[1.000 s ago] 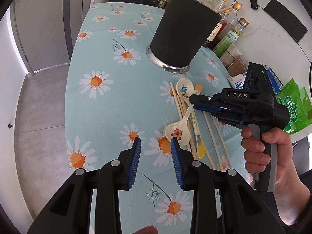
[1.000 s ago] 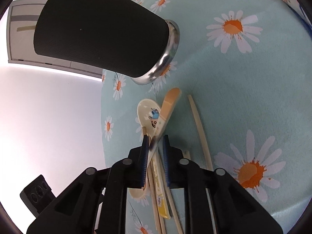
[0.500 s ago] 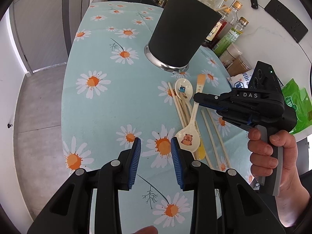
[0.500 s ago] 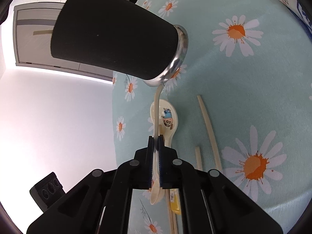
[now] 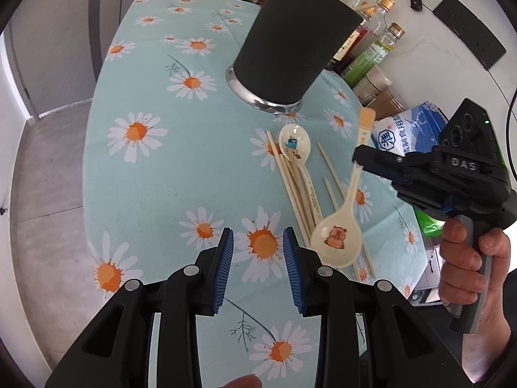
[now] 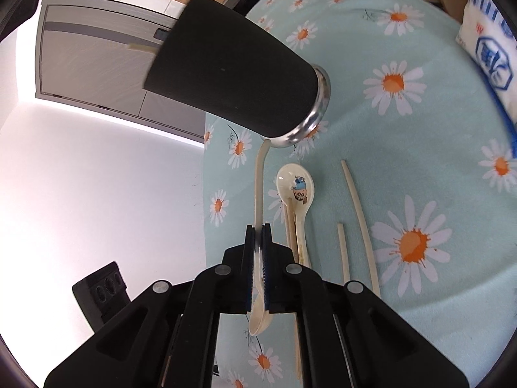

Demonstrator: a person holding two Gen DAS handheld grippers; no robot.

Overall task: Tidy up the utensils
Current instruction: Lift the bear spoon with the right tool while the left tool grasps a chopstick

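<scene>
My right gripper (image 6: pixel 258 236) is shut on the handle of a cream spoon (image 5: pixel 337 239) with a bear print and holds it above the table. Its bowl hangs low and its tan handle end (image 5: pixel 366 118) points toward the black utensil holder (image 5: pixel 290 48). In the right wrist view the spoon handle (image 6: pixel 259 187) reaches up toward the holder's steel base (image 6: pixel 310 123). A second cream spoon (image 5: pixel 294 144) with a cartoon print lies on the daisy tablecloth (image 5: pixel 161 177) among several chopsticks (image 5: pixel 297 200). My left gripper (image 5: pixel 258 258) hovers open over the cloth, nothing between its fingers.
Bottles (image 5: pixel 371 48) and a blue-and-white bag (image 5: pixel 407 132) line the table's far right side. A green packet (image 5: pixel 426 226) lies behind the right gripper. More chopsticks (image 6: pixel 358 213) lie right of the second spoon. A person's hand (image 5: pixel 468 258) grips the right handle.
The right gripper's jaws closed on the bear spoon's handle and lifted it off the cloth, rising to the right. The left gripper has stayed put, still open.
</scene>
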